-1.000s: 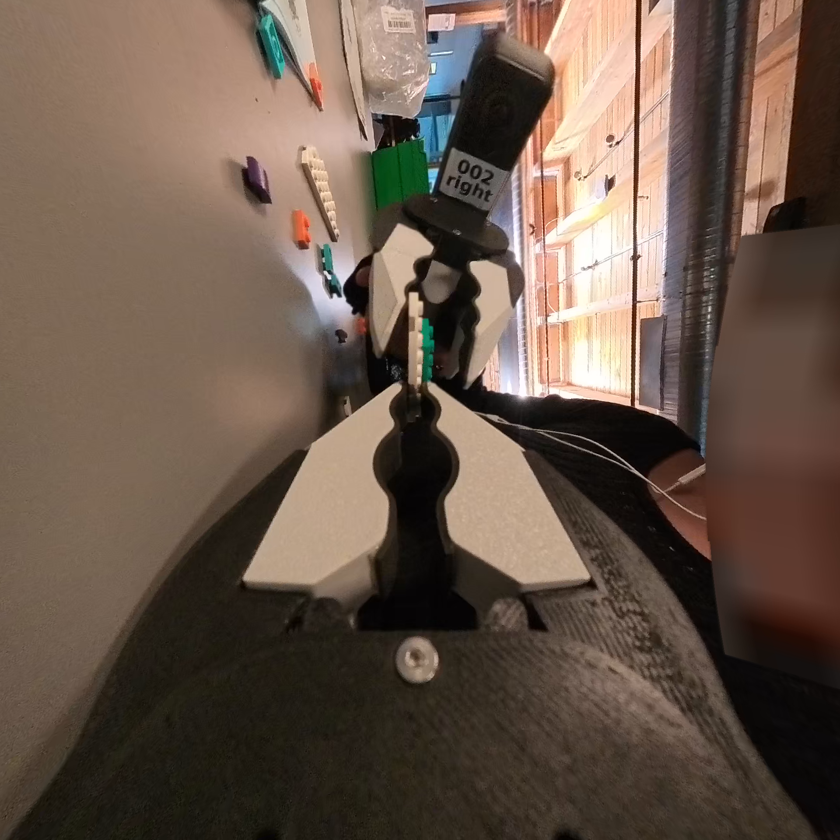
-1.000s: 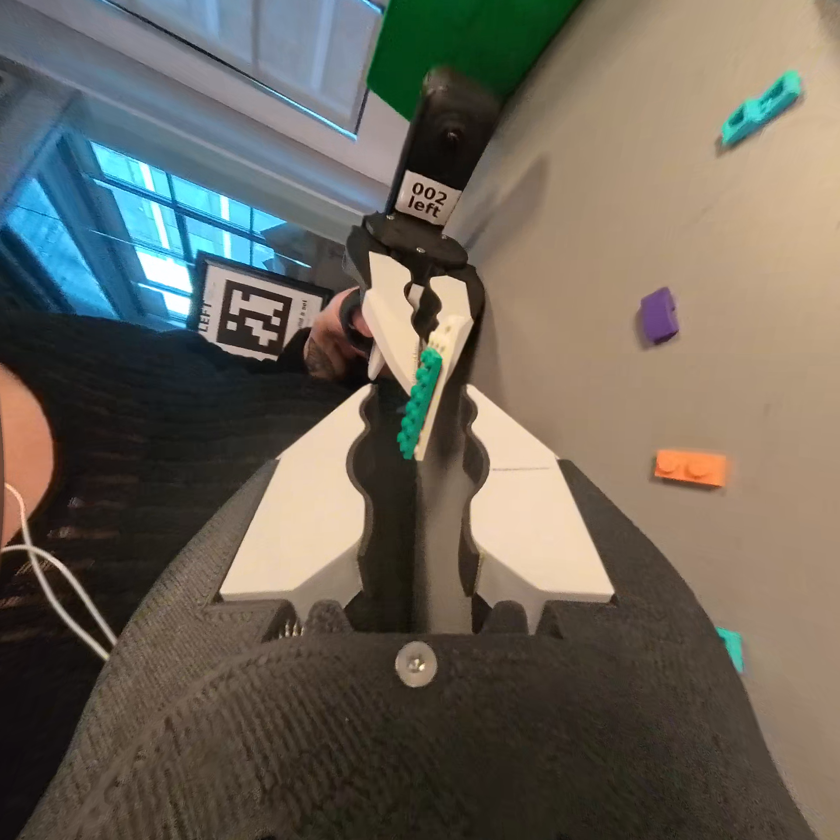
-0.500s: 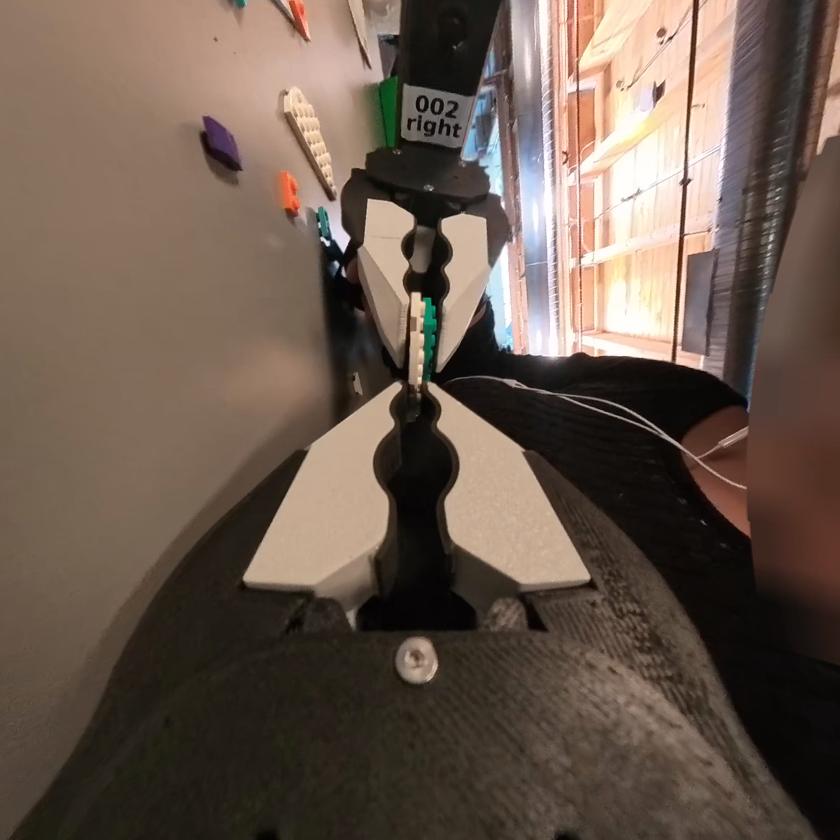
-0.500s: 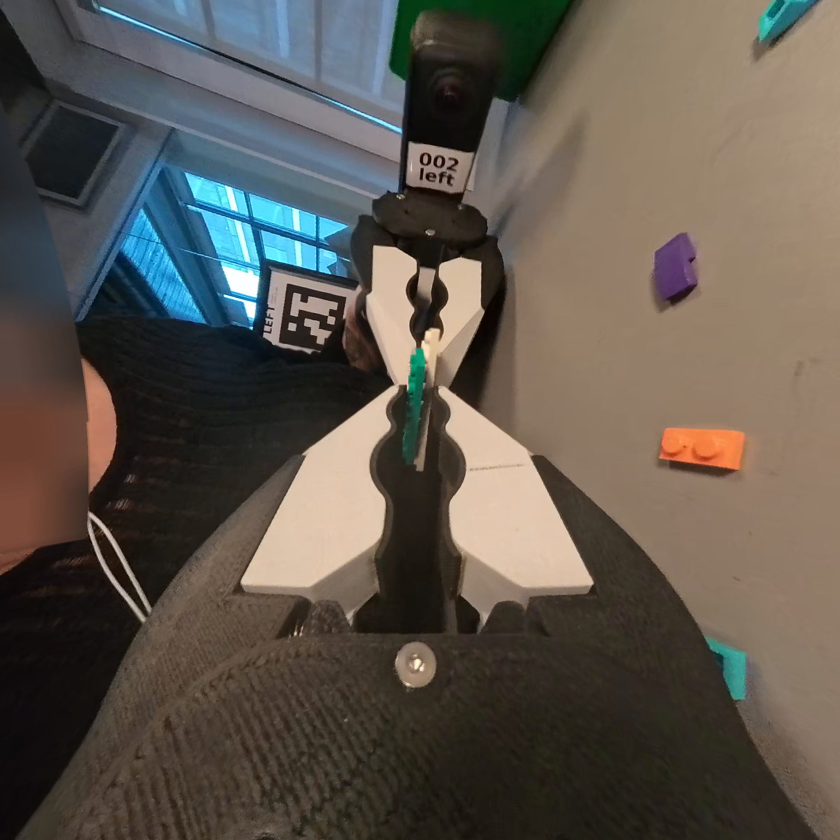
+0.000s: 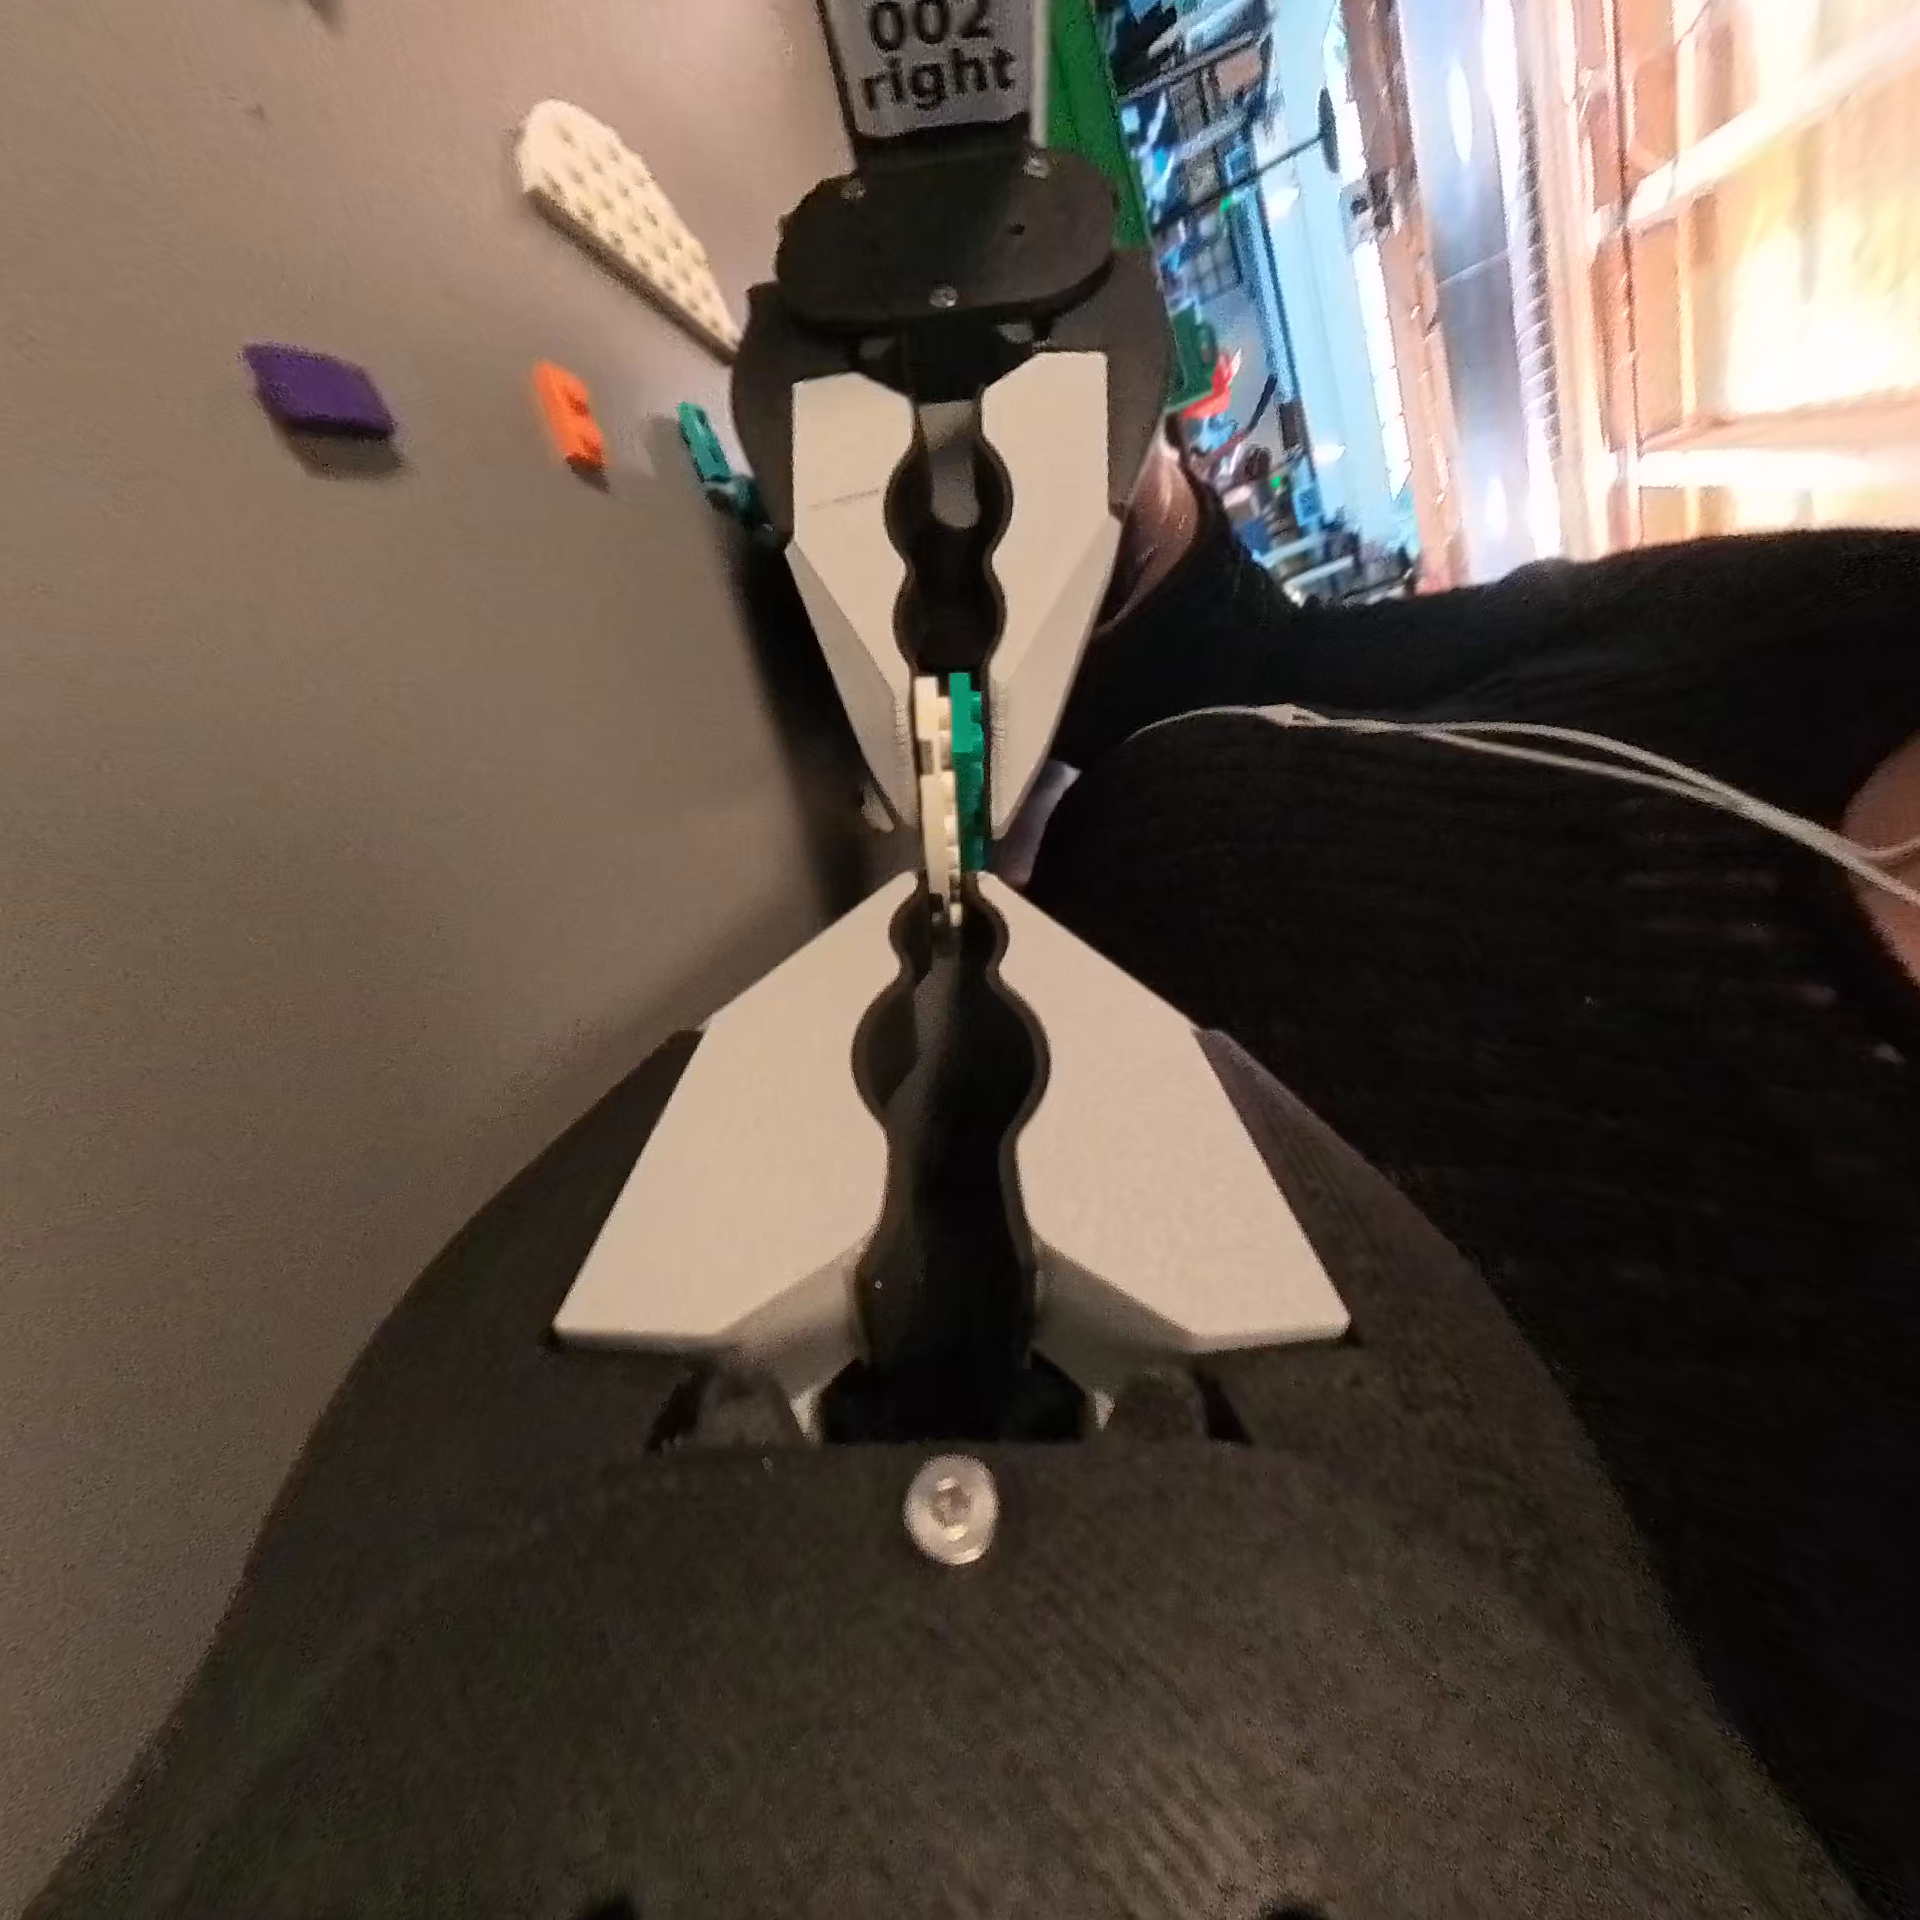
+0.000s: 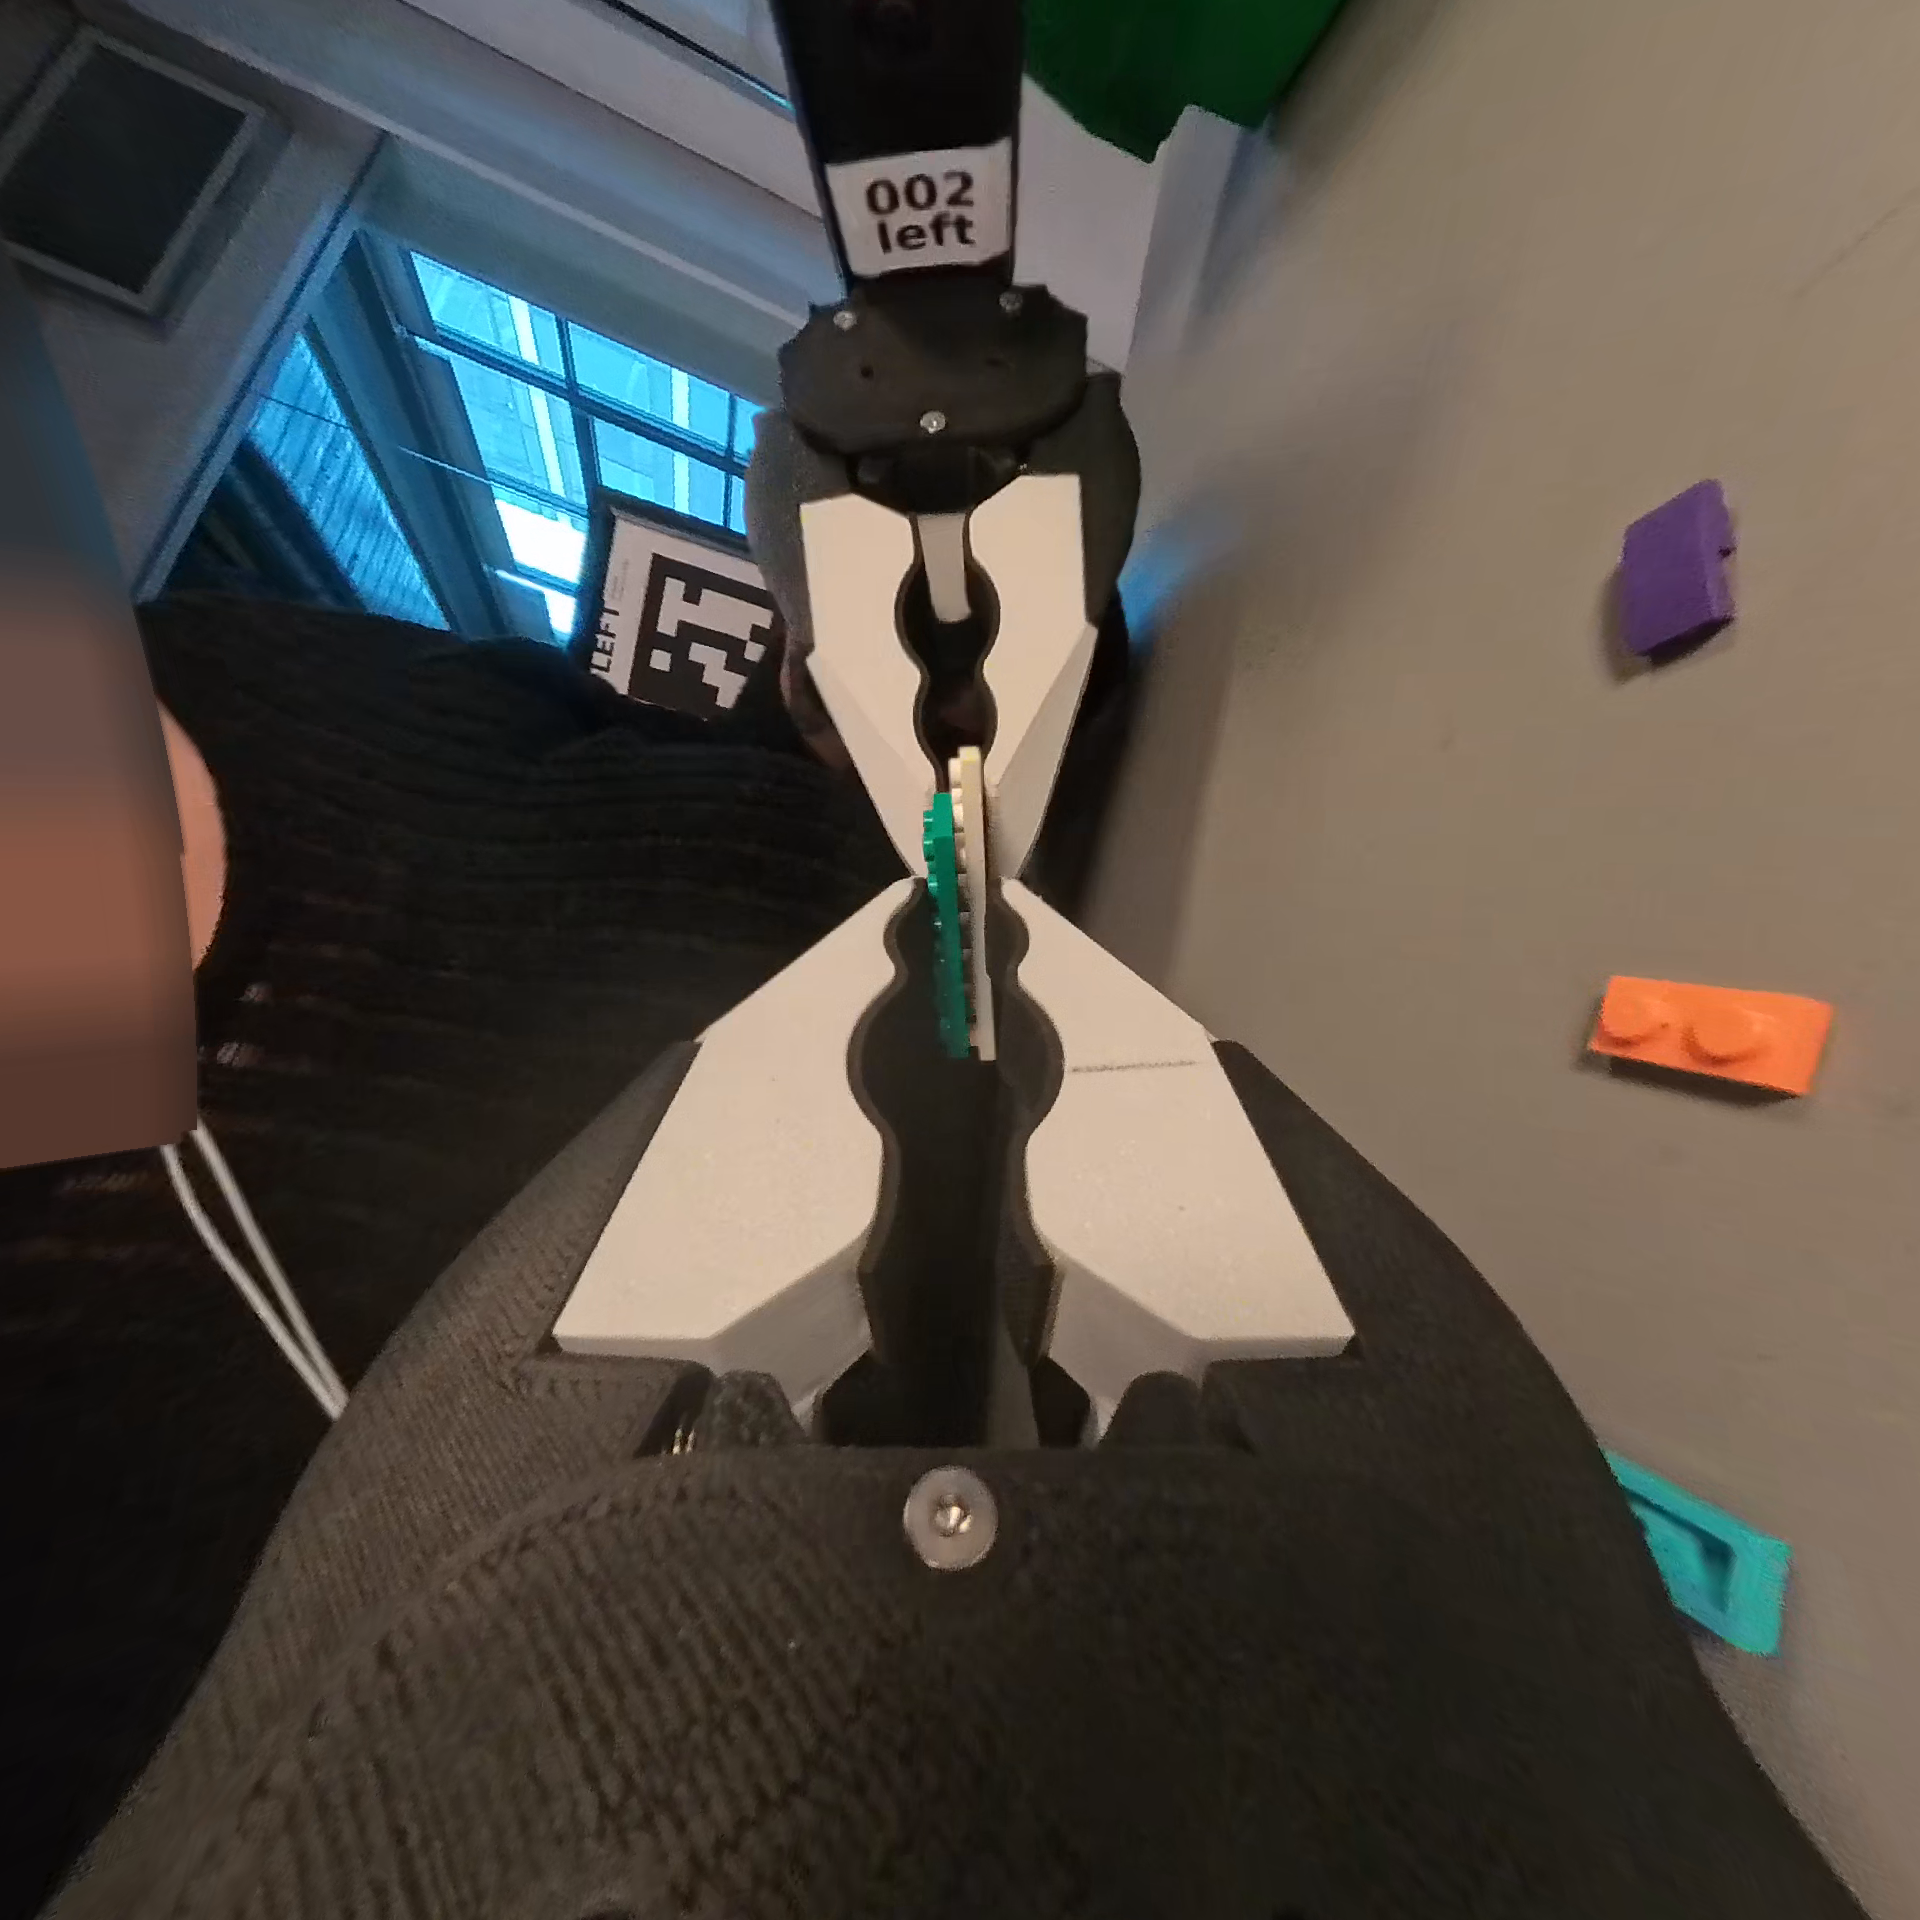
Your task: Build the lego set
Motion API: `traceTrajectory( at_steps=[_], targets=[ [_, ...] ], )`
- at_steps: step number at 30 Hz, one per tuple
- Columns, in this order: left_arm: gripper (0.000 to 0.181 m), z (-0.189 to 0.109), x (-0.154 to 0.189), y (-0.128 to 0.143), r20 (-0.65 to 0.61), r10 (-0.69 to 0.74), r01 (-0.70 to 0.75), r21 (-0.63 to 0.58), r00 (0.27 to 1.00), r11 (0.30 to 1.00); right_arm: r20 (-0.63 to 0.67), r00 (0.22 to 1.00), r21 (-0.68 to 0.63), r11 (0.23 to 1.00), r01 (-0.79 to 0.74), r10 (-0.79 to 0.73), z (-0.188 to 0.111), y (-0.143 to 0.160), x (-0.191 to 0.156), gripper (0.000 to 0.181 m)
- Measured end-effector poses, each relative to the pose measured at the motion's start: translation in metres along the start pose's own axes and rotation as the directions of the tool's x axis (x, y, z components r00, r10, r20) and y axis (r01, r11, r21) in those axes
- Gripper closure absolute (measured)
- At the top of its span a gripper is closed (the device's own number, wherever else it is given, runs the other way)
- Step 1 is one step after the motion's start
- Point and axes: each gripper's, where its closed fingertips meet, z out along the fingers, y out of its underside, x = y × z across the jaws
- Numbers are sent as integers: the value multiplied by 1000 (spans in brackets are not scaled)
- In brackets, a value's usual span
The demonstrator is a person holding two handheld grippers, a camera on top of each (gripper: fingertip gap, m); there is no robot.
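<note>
In the left wrist view, the left gripper (image 5: 951, 902) points straight at the right gripper (image 5: 951, 831), tip to tip, above a grey counter (image 5: 312, 831) that runs up the left side of the picture. The left gripper's fingers (image 5: 790, 1122) are closed on the near end of a white plate (image 5: 938, 800), which stands on edge between the two tools. Pressed flat against it is a green plate (image 5: 968, 769), and the right gripper's fingers (image 5: 852, 582) are clamped over both plates from the far end. On the counter beyond lie a purple piece (image 5: 317, 390), an orange brick (image 5: 569, 426), a teal piece (image 5: 707, 447) partly hidden by the right gripper, and a long white studded plate (image 5: 623, 218). A person's dark sleeve (image 5: 1507, 935) fills the right side, with a thin white cable (image 5: 1558, 743) across it. In the right wrist view, the right gripper (image 6: 961, 894) has its fingers (image 6: 1122, 1143) shut on the paired green plate (image 6: 943, 935) and white plate (image 6: 977, 914), which reach back into the slot between them. The left gripper (image 6: 961, 862) faces it, fingers (image 6: 862, 623) pinched on the white plate's far end. The counter (image 6: 1403, 831) here rises on the right, carrying the purple piece (image 6: 1675, 569), the orange brick (image 6: 1709, 1034) and a teal piece (image 6: 1704, 1569) at the lower edge. A black-and-white marker card (image 6: 686, 634) stands behind the left gripper.
</note>
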Motion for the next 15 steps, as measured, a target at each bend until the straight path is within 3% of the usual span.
traceTrajectory(
  at_steps=[5,15],
  targets=[
    [177,0,9,2,20,140,-139,-66,990,988,47,997,-21,998,59,-58,0,2,-11,174],
    [177,-1,8,-7,50,193,-190,-53,980,980,-52,975,-21,977,213,-214,-3,-4,-12,174]
  ],
)
